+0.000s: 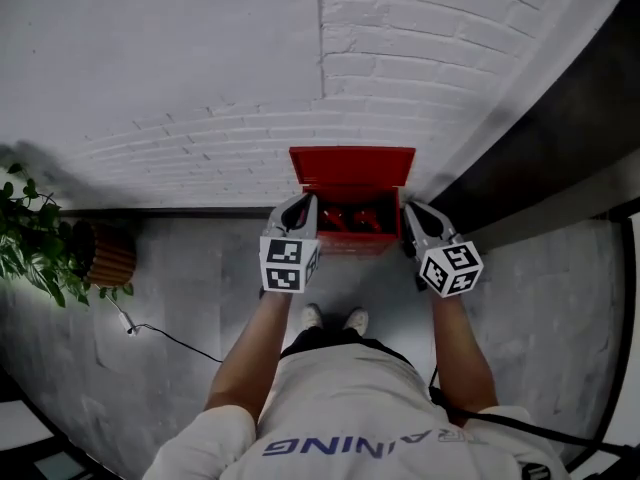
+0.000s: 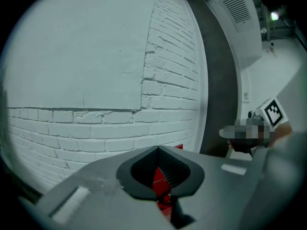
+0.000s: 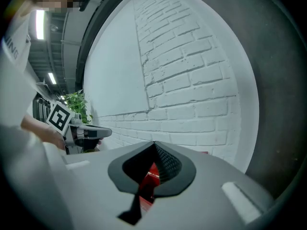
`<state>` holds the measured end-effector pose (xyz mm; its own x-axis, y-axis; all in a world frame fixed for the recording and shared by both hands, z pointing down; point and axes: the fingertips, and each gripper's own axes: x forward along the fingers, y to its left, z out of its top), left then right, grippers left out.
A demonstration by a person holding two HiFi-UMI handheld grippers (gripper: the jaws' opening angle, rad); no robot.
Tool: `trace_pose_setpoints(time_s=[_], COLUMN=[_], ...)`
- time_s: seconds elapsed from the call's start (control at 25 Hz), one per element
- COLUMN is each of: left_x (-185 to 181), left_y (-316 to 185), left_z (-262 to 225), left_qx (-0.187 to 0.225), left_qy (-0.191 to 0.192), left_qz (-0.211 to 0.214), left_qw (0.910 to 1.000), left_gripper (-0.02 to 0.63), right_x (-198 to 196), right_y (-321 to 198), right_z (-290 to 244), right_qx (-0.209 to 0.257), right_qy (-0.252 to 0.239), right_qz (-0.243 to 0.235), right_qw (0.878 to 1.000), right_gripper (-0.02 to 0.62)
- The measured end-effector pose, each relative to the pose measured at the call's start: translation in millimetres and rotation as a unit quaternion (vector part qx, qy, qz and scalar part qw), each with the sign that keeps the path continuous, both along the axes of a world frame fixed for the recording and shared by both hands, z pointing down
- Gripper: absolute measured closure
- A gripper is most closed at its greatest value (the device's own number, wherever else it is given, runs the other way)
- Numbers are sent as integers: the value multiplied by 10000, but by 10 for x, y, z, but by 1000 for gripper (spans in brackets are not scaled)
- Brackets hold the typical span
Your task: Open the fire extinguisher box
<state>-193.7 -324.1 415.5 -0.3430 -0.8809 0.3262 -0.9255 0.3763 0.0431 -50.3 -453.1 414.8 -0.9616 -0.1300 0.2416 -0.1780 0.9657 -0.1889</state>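
The red fire extinguisher box (image 1: pixel 352 168) stands on the floor against the white brick wall, its lid raised and red extinguishers showing inside. My left gripper (image 1: pixel 301 206) hangs over the box's left edge, shut and holding nothing. My right gripper (image 1: pixel 410 213) hangs over the right edge, also shut and empty. In the left gripper view the jaws (image 2: pixel 158 149) meet at their tips, and the box (image 2: pixel 161 182) shows red through the gap below them. The right gripper view has the same closed jaws (image 3: pixel 154 144) with the box (image 3: pixel 148 175) beneath.
A potted plant (image 1: pixel 38 236) in a ribbed pot stands at the left by the wall, with a thin cable (image 1: pixel 172 340) trailing across the grey floor. A dark band (image 1: pixel 560 158) runs along the right. The person's shoes (image 1: pixel 335 319) are just in front of the box.
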Motion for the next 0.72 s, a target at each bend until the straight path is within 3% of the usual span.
trace_pose_setpoints(time_s=[0.72], left_x=[82], left_y=[0], left_z=[77], left_qx=[-47], left_qy=[72], left_qz=[138], left_qw=[9999], left_gripper=[601], right_x=[-27], right_y=[122], right_z=[-44], right_qx=[55], right_qy=[12], right_qz=[38], right_qw=[10000], right_gripper=[594])
